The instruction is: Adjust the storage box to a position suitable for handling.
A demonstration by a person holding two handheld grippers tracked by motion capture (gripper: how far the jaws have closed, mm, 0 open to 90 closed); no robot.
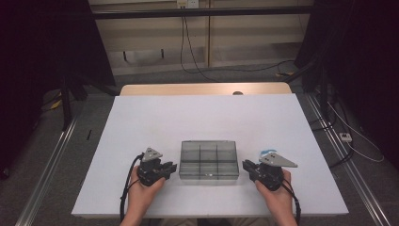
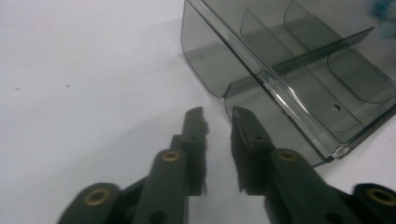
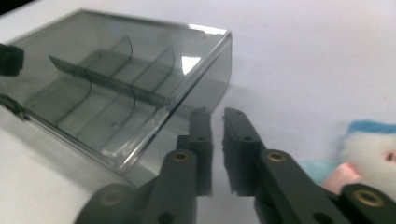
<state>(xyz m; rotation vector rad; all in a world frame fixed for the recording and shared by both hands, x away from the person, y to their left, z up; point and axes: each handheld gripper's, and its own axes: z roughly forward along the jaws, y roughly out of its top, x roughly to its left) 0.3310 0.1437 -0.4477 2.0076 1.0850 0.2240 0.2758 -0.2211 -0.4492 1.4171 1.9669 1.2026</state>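
Observation:
A smoked clear plastic box [image 1: 209,161] with several empty compartments sits on the white table [image 1: 202,117] near its front edge. My left gripper [image 1: 171,168] rests just left of the box, pointing at its left wall. Its jaws [image 2: 218,114] stand a narrow gap apart with nothing between them, just short of the box corner [image 2: 205,70]. My right gripper [image 1: 245,165] lies just right of the box, aimed at its right wall [image 3: 205,74]. Its jaws [image 3: 215,114] are also slightly apart and empty. A small blue and white plush toy [image 3: 369,149] lies beside the right gripper.
A wooden board [image 1: 202,89] edges the table's far side. Cables and metal rails run along the floor on both sides. Dark curtains hang at left and right. White table surface stretches beyond the box.

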